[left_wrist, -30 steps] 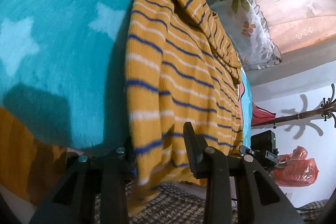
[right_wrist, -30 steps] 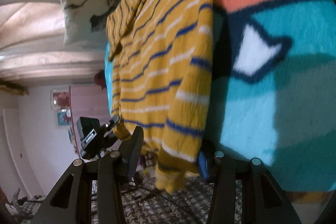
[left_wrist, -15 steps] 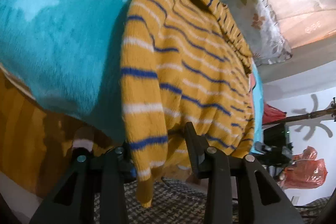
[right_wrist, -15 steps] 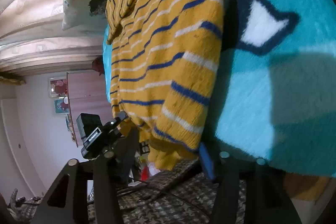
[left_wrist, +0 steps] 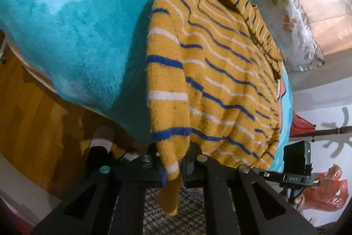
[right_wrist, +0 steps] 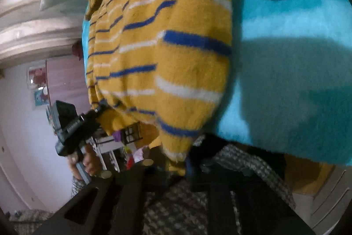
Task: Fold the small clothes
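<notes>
A small yellow sweater (left_wrist: pixel 215 63) with blue and white stripes lies on a teal blanket (left_wrist: pixel 72 21) and hangs over its near edge. My left gripper (left_wrist: pixel 173 166) is shut on the sweater's lower hem corner, and a bit of fabric dangles below the jaws. In the right wrist view the sweater (right_wrist: pixel 167 43) fills the middle, and my right gripper (right_wrist: pixel 182 160) is shut on its other lower corner. The right view is blurred and the fingers are dark.
The teal blanket (right_wrist: pixel 292 63) has star and fish patterns. A floral pillow (left_wrist: pixel 294 23) lies beyond the sweater. An orange wooden bed side (left_wrist: pixel 33 120) is below the blanket. The other gripper (left_wrist: pixel 297 160) and a red bag (left_wrist: pixel 327 191) show at the right.
Both grippers closed on the sweater's lower corners, from open a second ago. The hem has been pulled toward the cameras and off the blanket's edge.
</notes>
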